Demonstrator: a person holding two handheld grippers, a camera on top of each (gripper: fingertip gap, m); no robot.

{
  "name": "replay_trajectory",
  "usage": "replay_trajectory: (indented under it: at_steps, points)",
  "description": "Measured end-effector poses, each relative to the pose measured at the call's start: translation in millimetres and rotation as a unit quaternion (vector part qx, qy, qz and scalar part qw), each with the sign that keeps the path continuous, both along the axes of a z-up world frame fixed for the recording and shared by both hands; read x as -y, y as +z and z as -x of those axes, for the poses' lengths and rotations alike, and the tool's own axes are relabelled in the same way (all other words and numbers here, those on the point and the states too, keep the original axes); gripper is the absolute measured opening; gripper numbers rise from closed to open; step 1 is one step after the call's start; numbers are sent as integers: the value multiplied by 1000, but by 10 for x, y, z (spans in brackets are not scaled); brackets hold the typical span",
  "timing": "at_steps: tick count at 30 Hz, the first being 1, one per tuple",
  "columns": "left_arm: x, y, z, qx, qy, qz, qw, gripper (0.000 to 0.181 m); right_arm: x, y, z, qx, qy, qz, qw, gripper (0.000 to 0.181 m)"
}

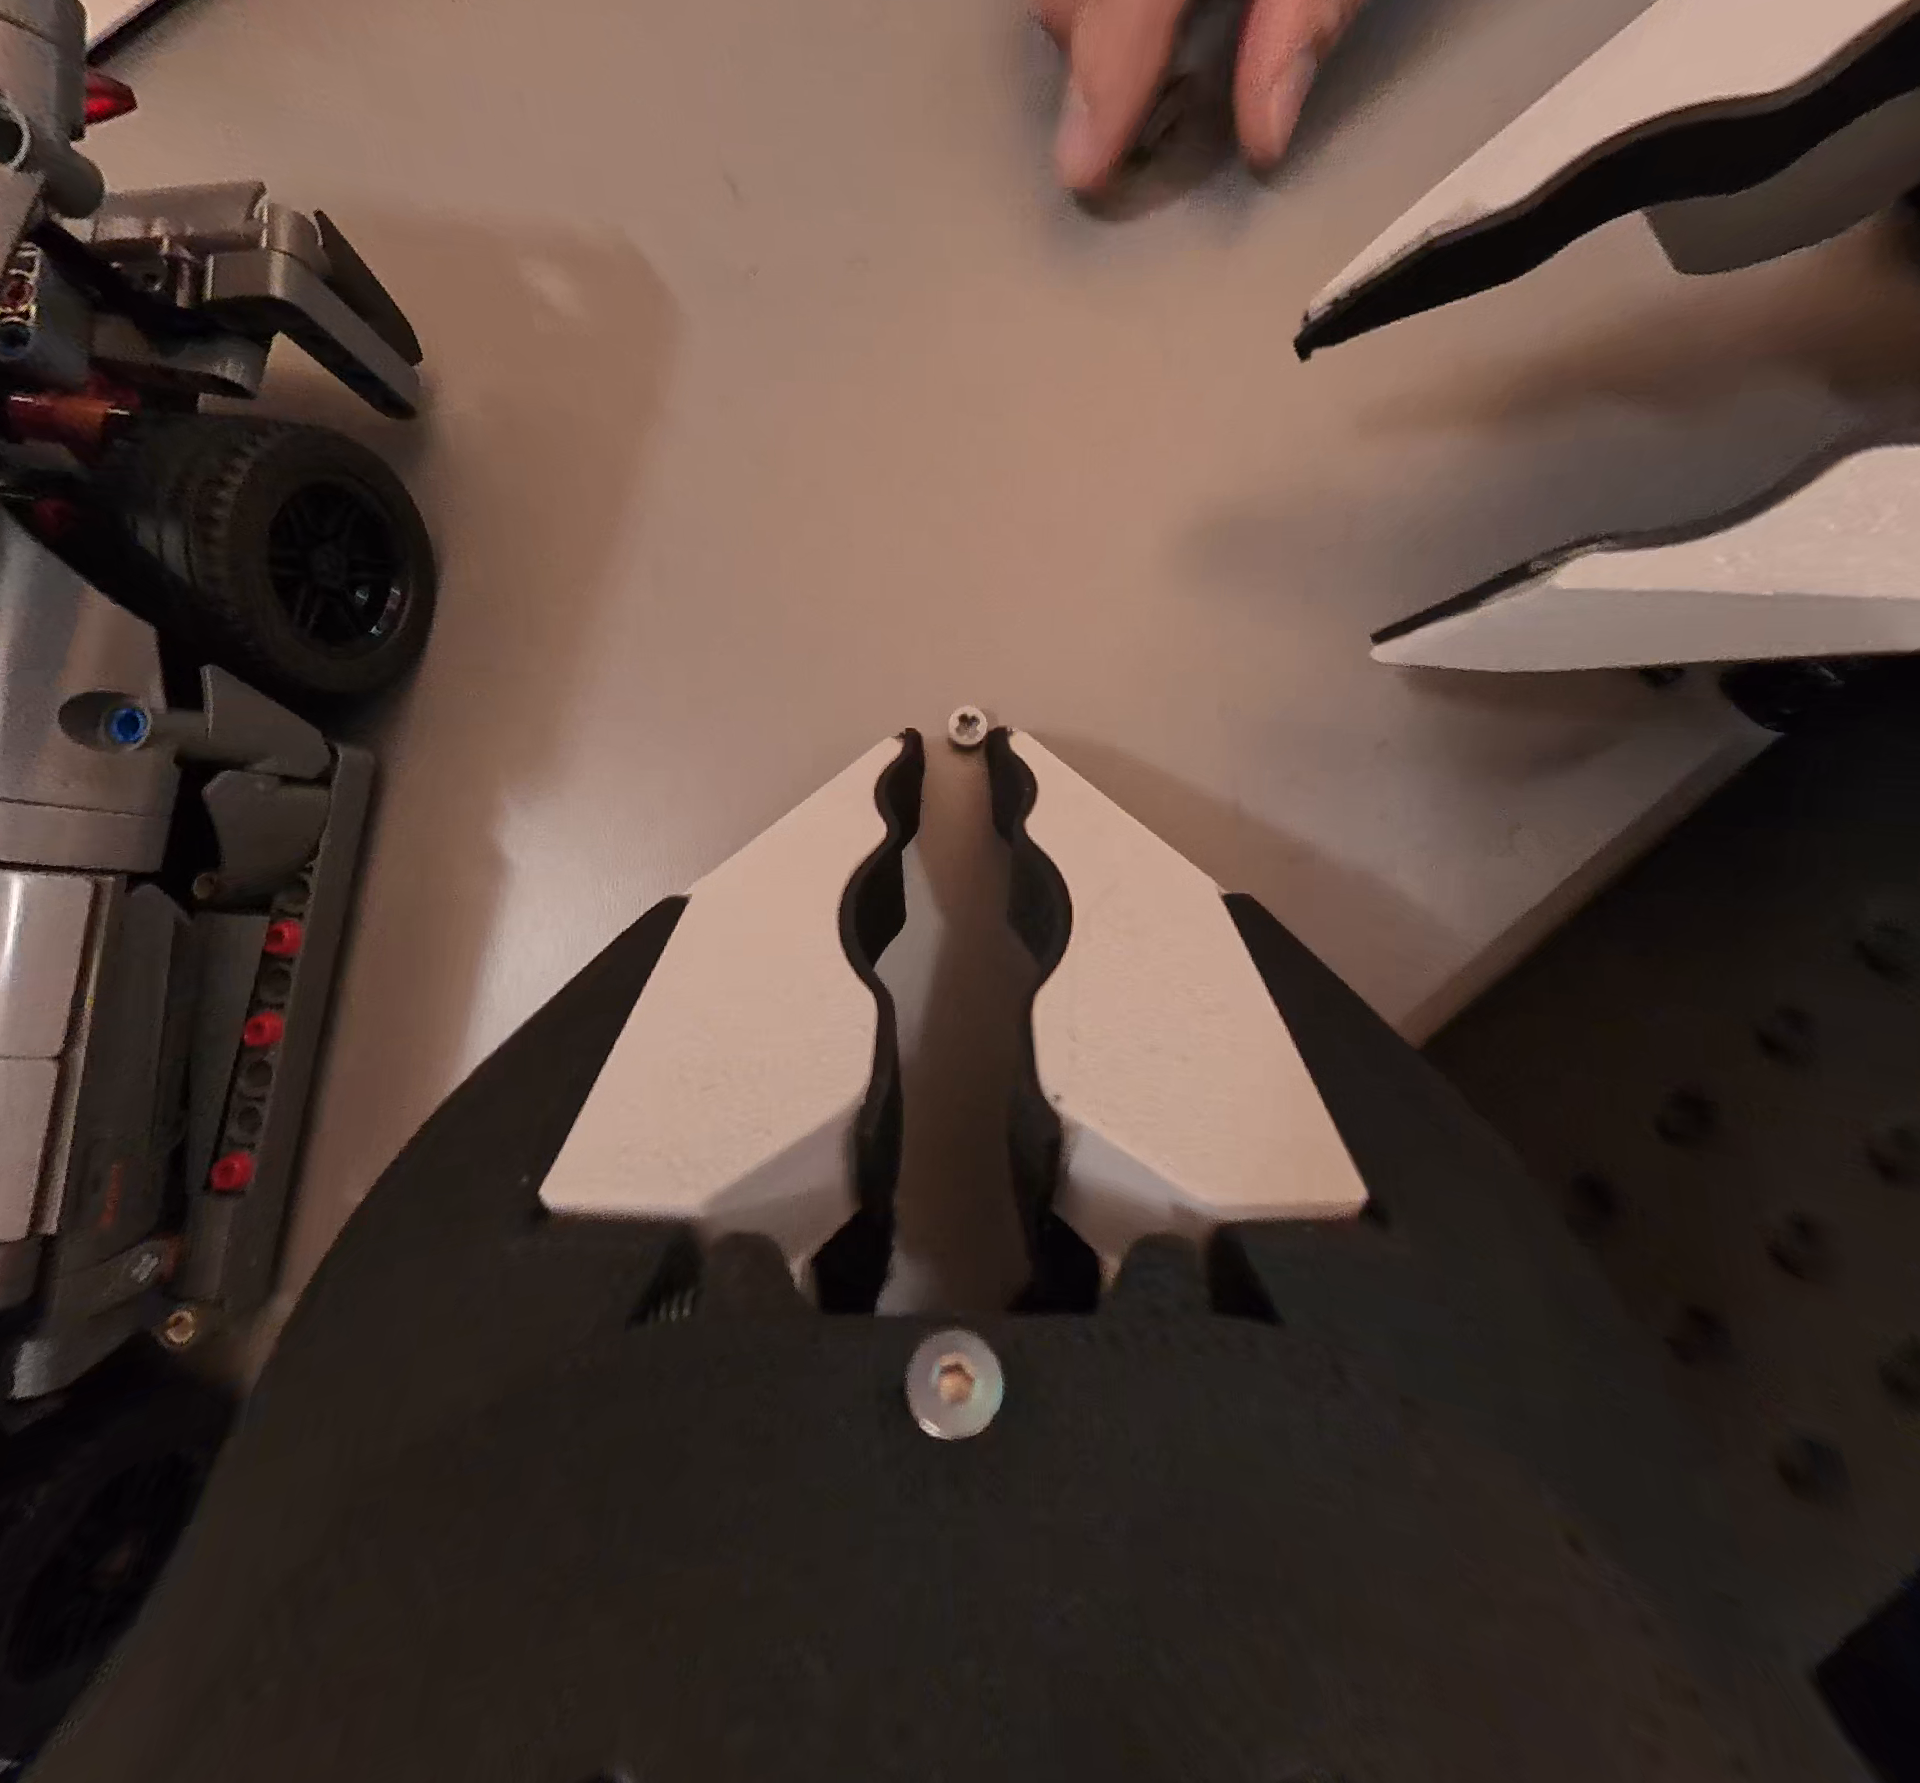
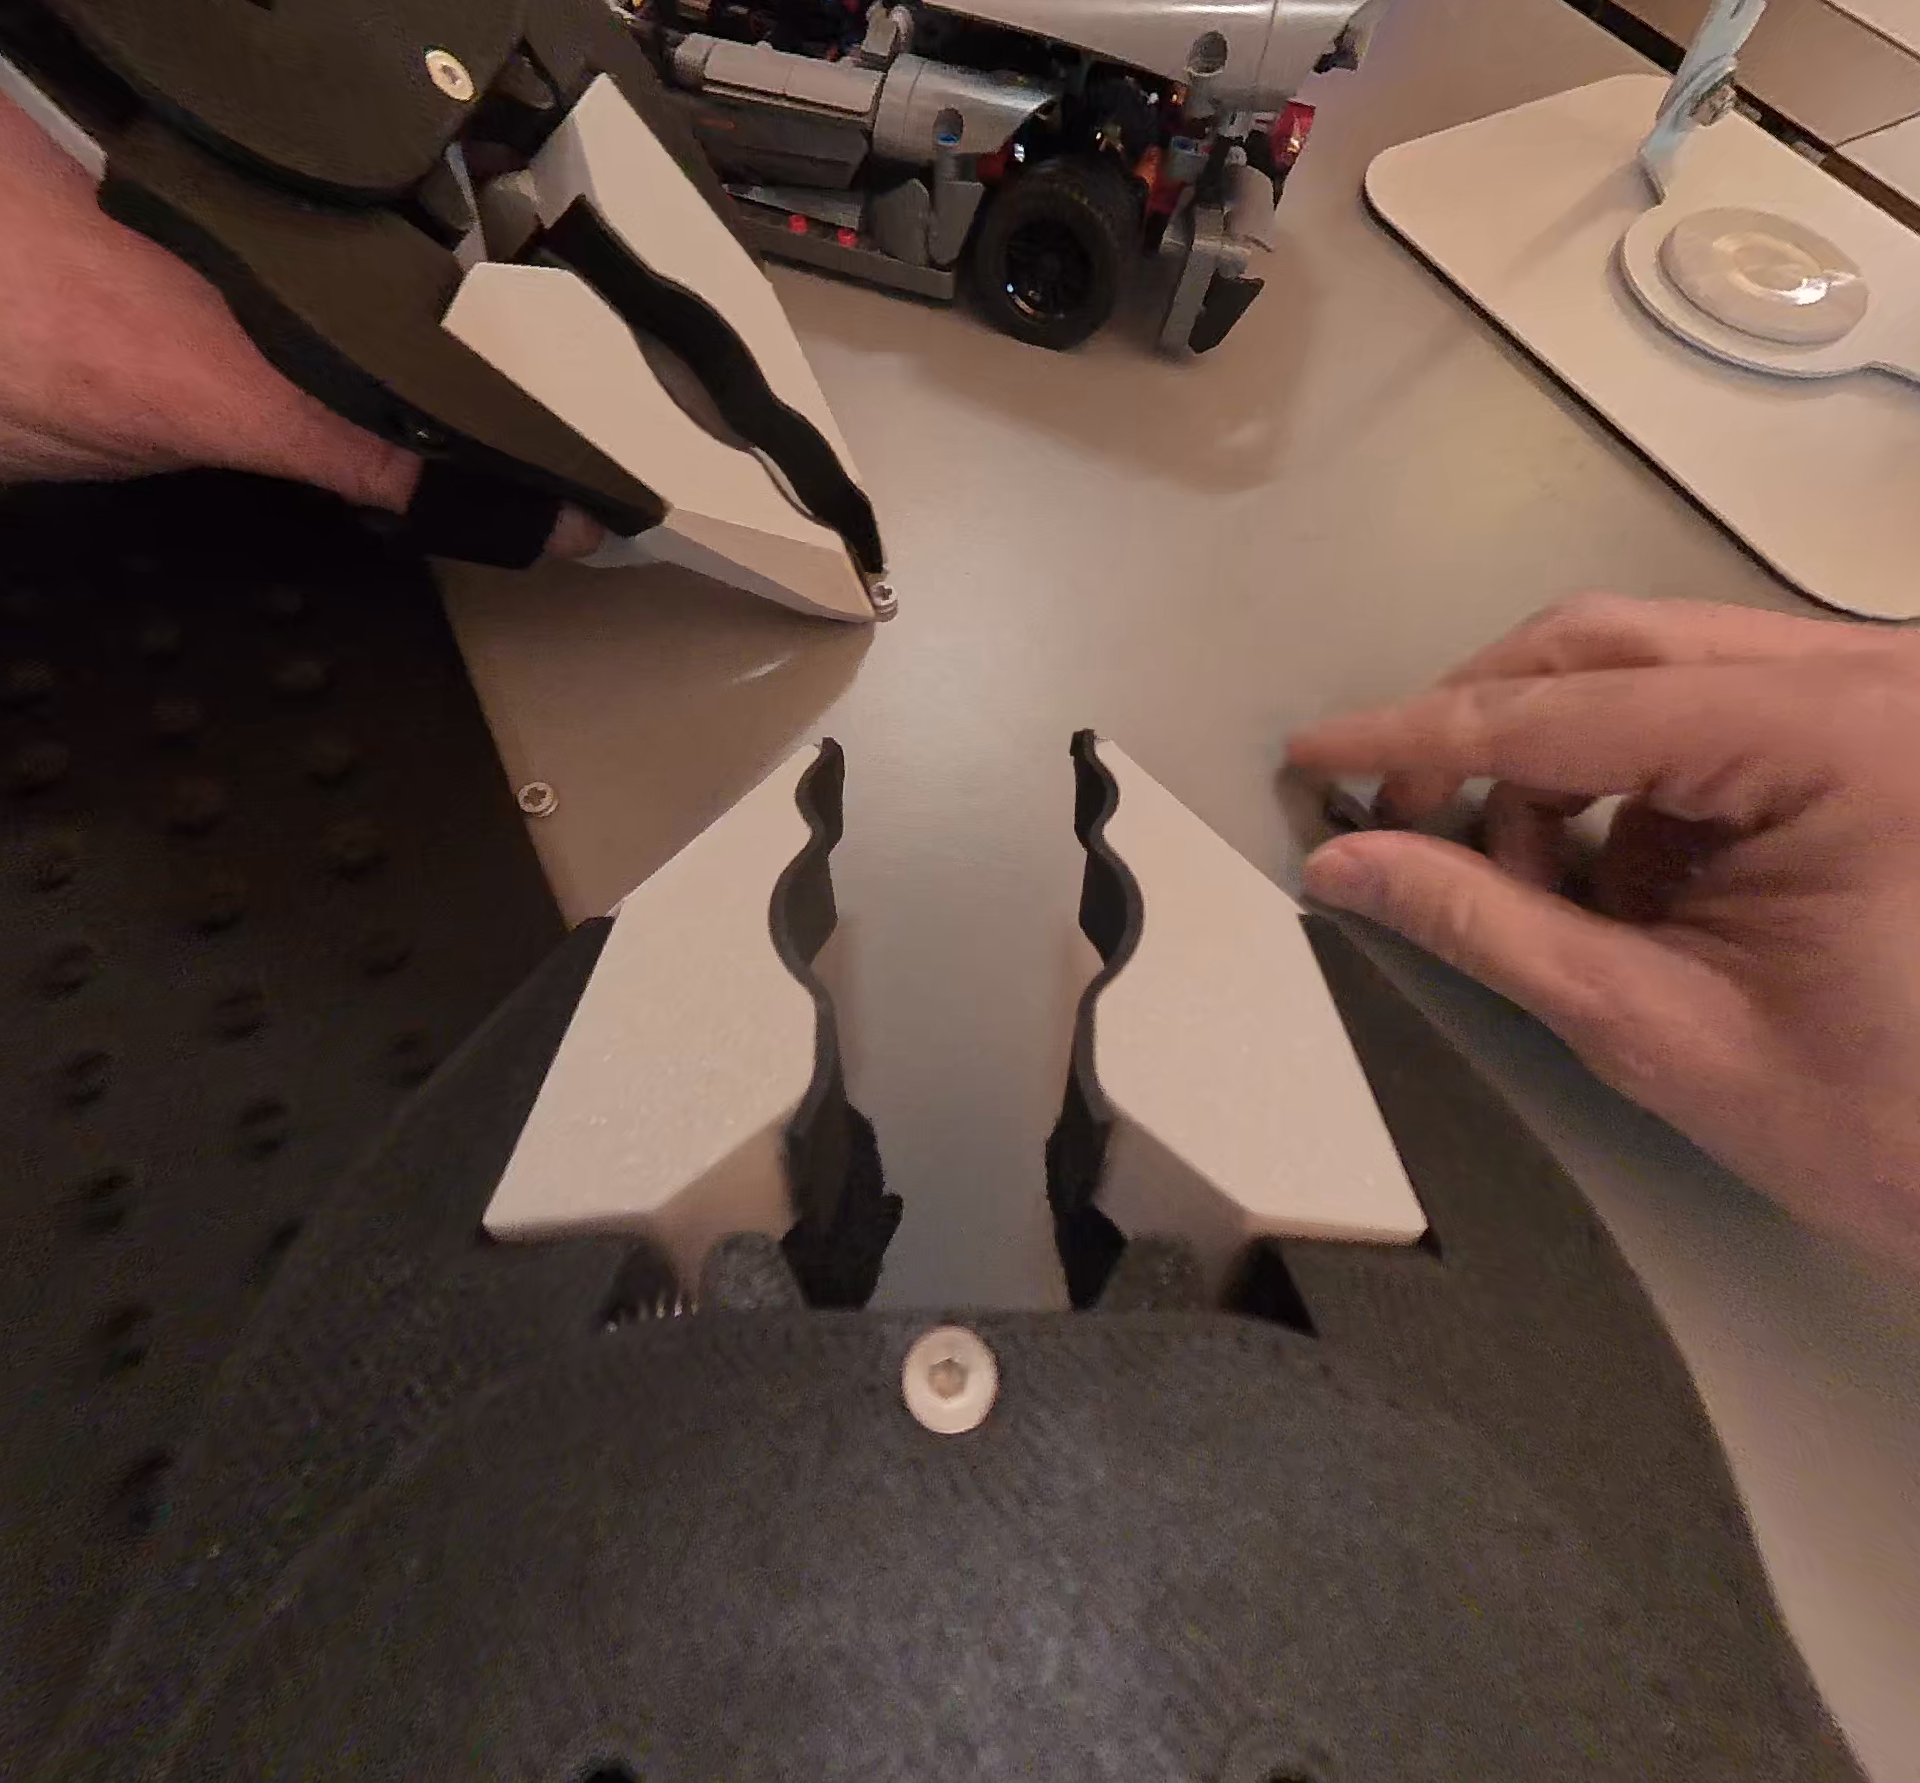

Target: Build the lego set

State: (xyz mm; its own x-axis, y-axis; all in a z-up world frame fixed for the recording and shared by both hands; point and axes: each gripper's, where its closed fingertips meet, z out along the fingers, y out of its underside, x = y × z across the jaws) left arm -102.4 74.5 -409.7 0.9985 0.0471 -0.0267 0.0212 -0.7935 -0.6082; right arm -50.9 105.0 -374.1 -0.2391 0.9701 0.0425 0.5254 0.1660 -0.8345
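A grey Lego Technic car (image 2: 987, 123) with black wheels (image 2: 1049, 263) stands at the far side of the table; in the left wrist view it lies along the left edge (image 1: 156, 590). My left gripper (image 1: 954, 738) is nearly shut with a narrow gap and holds nothing. Its tips rest on the table at a small screw (image 1: 966, 725). It also shows in the right wrist view (image 2: 873, 580). My right gripper (image 2: 956, 746) is open and empty, low over the table; it also shows in the left wrist view (image 1: 1340, 486). A bare hand (image 2: 1558, 850) beside it pinches a small dark piece (image 2: 1351, 808).
A white stand base (image 2: 1558, 403) with a round disc sits at the right back. A black perforated board (image 2: 156, 902) borders the table's near left edge. Another screw (image 2: 537, 798) sits in the table near that edge. The bare hand also shows in the left wrist view (image 1: 1174, 50). One gripper's finger ends stand about 7 cm off the other's. About 7 cm separates my right fingertips from the screw (image 2: 537, 798).
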Motion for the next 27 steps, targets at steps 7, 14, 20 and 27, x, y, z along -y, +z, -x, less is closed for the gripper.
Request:
replay_trajectory:
  at_steps: [7, 14, 20, 27]
  points:
    - [-69, -1, -28, -5, -11, -1, 1000, 5, 37, -8, 2, 1, 11, 0, 1000, 43]
    - [-164, 0, -85, 0, -25, -7, 1000, 9, 9, 12, 5, -4, 5, 4, 1000, 43]
    - [-152, 1, -135, 8, -43, -5, 999, 22, 76, 36, -8, -12, 23, -5, 1000, 42]
    - [-170, -2, -77, -5, -41, -1, 999, 5, 63, 43, -6, -13, 20, -1, 1000, 42]
